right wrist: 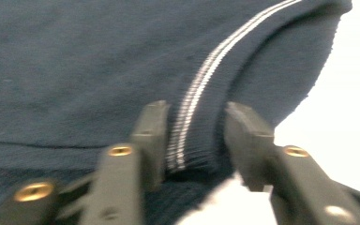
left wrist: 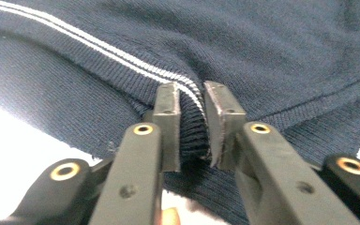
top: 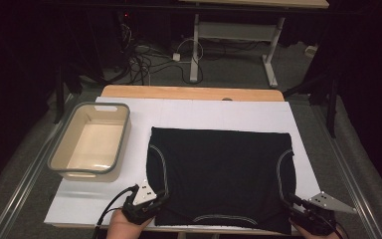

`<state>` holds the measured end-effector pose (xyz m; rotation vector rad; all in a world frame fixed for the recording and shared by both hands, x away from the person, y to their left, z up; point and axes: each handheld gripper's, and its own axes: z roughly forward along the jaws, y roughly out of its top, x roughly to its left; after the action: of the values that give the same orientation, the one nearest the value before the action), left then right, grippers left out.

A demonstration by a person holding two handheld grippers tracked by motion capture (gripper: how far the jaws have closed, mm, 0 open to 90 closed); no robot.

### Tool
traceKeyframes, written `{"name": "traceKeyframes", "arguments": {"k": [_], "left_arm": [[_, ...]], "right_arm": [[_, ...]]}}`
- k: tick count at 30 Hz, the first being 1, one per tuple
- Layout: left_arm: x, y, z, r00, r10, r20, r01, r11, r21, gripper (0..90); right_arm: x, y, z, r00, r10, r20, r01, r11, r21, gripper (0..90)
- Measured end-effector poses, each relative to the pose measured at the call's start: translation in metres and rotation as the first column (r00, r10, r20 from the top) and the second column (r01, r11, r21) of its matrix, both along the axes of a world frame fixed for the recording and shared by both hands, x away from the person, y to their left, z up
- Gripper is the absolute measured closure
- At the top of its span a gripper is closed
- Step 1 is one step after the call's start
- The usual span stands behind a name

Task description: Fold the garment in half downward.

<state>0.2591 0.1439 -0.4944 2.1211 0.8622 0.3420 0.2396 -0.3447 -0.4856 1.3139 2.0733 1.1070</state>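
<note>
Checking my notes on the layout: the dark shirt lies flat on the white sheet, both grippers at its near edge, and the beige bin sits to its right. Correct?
Not quite: the high view shows the beige bin left of the dark shirt, not right. The rest holds: left gripper and right gripper at its near edge on the white sheet.

a dark garment (top: 221, 174) lies flat on the white table (top: 204, 112), both grippers at its near corners, a beige tub (top: 64, 149) to its left.

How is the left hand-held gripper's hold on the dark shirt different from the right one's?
The left hand-held gripper has its jaws squeezed on a ribbed fold of the dark shirt; the right hand-held gripper has its jaws wider apart around the striped cuff, not yet pinching it. The left gripper view is sharp; the right gripper view is blurred. Both sit at the shirt's near corners, by a white-striped cuff.
</note>
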Motion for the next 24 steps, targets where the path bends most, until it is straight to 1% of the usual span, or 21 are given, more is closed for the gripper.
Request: {"name": "traceKeyframes", "arguments": {"k": [2, 3, 5, 6, 8, 10, 12, 14, 16, 18, 20, 21, 23, 24], "left_arm": [[-0.001, 0.002, 0.001, 0.9999, 0.012, -0.004, -0.012, 0.9999, -0.011, 75.2], [-0.002, 0.003, 0.002, 0.9999, 0.015, -0.002, -0.015, 0.9998, -0.016, 75.5], [-0.004, 0.005, 0.005, 0.9999, 0.016, 0.004, -0.016, 0.9997, -0.017, 76.0], [-0.005, 0.006, 0.006, 0.9998, 0.017, 0.006, -0.017, 0.9996, -0.020, 76.0], [-0.009, 0.011, 0.006, 0.9997, 0.023, 0.007, -0.023, 0.9995, -0.022, 75.9], [-0.011, 0.016, 0.005, 0.9997, 0.025, -0.001, -0.025, 0.9989, -0.039, 75.7], [-0.009, 0.017, 0.004, 0.9998, 0.020, -0.005, -0.021, 0.9985, -0.050, 74.9], [-0.009, 0.016, 0.003, 0.9999, 0.014, 0.001, -0.014, 0.9984, -0.055, 70.0], [-0.008, 0.017, 0.003, 0.9999, 0.008, 0.008, -0.007, 0.9978, -0.066, 64.2], [-0.007, 0.018, 0.003, 0.9998, 0.006, 0.016, -0.005, 0.9969, -0.078, 55.7], [-0.005, 0.020, 0.003, 0.9997, 0.008, 0.024, -0.006, 0.9951, -0.099, 49.6], [-0.004, 0.020, 0.003, 0.9996, 0.008, 0.026, -0.006, 0.9951, -0.099, 47.0], [-0.002, 0.021, 0.004, 0.9995, 0.008, 0.031, -0.004, 0.9938, -0.111, 41.2], [-0.001, 0.021, 0.004, 0.9993, 0.015, 0.035, -0.011, 0.9938, -0.111, 38.0]], "right_arm": [[-0.002, 0.001, -0.001, 0.9997, 0.025, 0.000, -0.025, 1.000, 0.001, 77.9], [-0.004, 0.002, -0.001, 0.9993, 0.038, 0.002, -0.038, 0.999, 0.002, 80.5], [-0.008, 0.003, 0.002, 0.9990, 0.037, 0.024, -0.036, 0.999, -0.031, 81.9], [-0.011, 0.002, 0.005, 0.9988, 0.027, 0.039, -0.026, 0.999, -0.043, 82.0], [-0.020, -0.002, 0.010, 0.9974, 0.013, 0.071, -0.010, 0.999, -0.032, 82.1], [-0.026, -0.005, 0.010, 0.9972, 0.010, 0.074, -0.008, 0.999, -0.033, 82.0], [-0.025, -0.005, 0.005, 0.9983, 0.017, 0.055, -0.015, 0.999, -0.039, 81.2], [-0.023, -0.004, 0.005, 0.9986, 0.012, 0.051, -0.011, 1.000, -0.026, 76.0], [-0.023, -0.006, 0.008, 0.9973, 0.014, 0.072, -0.013, 1.000, -0.009, 68.2], [-0.024, -0.006, 0.010, 0.9961, 0.014, 0.087, -0.015, 1.000, 0.009, 60.7], [-0.023, -0.006, 0.010, 0.9954, 0.025, 0.093, -0.027, 1.000, 0.014, 52.8], [-0.022, -0.005, 0.009, 0.9956, 0.027, 0.090, -0.029, 0.999, 0.020, 48.2], [-0.020, -0.005, 0.008, 0.9951, 0.032, 0.094, -0.035, 0.999, 0.021, 42.2], [-0.019, -0.004, 0.008, 0.9945, 0.030, 0.100, -0.032, 0.999, 0.025, 39.0]]}}
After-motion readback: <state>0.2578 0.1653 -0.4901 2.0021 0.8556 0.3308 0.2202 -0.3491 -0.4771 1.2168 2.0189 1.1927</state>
